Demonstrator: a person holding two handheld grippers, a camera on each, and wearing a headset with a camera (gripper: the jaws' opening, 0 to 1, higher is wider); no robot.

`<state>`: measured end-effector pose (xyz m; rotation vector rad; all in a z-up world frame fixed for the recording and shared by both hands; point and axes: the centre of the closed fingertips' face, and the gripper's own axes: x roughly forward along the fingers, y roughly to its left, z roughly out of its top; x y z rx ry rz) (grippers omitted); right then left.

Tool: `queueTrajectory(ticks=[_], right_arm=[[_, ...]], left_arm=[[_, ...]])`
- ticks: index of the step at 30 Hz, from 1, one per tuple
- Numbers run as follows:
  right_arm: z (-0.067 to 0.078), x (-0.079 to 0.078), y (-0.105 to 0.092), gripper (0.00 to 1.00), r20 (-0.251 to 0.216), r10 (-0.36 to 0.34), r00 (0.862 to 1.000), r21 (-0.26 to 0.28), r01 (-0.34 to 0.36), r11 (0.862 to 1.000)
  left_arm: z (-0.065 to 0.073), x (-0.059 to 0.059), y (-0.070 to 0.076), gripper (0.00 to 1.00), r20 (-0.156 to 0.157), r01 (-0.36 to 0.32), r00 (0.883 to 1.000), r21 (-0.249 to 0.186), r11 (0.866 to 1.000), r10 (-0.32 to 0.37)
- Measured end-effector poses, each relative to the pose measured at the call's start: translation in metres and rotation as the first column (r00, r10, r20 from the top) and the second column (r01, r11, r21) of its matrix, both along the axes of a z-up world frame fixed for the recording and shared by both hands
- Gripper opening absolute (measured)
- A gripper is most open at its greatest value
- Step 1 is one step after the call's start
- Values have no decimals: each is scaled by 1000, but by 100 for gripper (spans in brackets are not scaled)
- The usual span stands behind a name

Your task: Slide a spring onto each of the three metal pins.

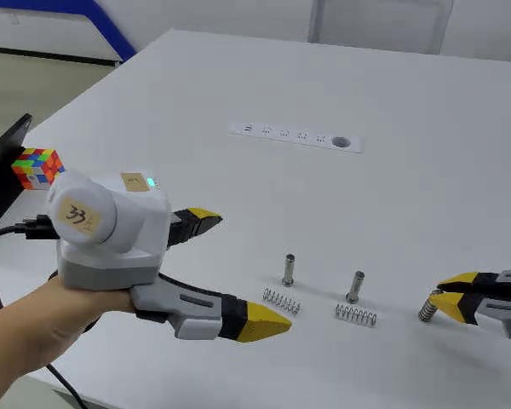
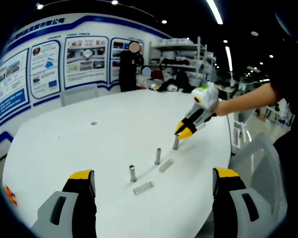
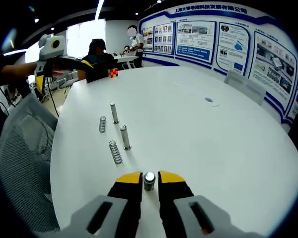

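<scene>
One of the three fits looks done, two are left. The right gripper (image 1: 443,296) is clenched around the third pin (image 3: 149,179), its yellow tips pressing in from both sides. In the head view that pin wears a fitted spring (image 1: 427,308), ribbed along its length, though at the frame's edge I cannot be sure it is fully seated. The left pin (image 1: 289,268) and the middle pin (image 1: 356,285) stand bare and upright on the table (image 1: 409,196). Both are smooth, polished steel cylinders with a slightly wider foot. Just in front of each lies its partner: a loose spring (image 1: 281,300) and a second loose spring (image 1: 356,315), both fine wire coils lying flat and touching nothing. The left gripper (image 1: 238,268) hangs released, its jaws spread wide and empty, near the left pin and its spring. The tabletop is matte white and hard, so the light coils should roll or skid easily when nudged.
</scene>
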<state>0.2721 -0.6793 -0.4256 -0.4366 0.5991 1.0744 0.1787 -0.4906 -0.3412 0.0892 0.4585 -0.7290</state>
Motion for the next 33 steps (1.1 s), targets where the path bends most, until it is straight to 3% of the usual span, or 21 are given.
queueTrajectory(ticks=[9, 13, 25, 33], right_arm=[[34, -3, 18, 13, 41, 9, 999, 76, -12, 997], [38, -10, 32, 13, 52, 52, 997, 80, -56, 995], [1, -37, 71, 14, 0, 138, 990, 47, -138, 989], [-36, -37, 82, 14, -38, 106, 994, -20, -106, 994]], left_arm=[[-1, -2, 6, 100, 1, -10, 1000, 0, 1000, 10], [0, -2, 6, 100, 2, -12, 1000, -6, 1000, 12], [-2, -5, 13, 100, -5, -27, 1000, -19, 999, 27], [-14, -10, 15, 100, -36, -33, 999, -16, 999, 33]])
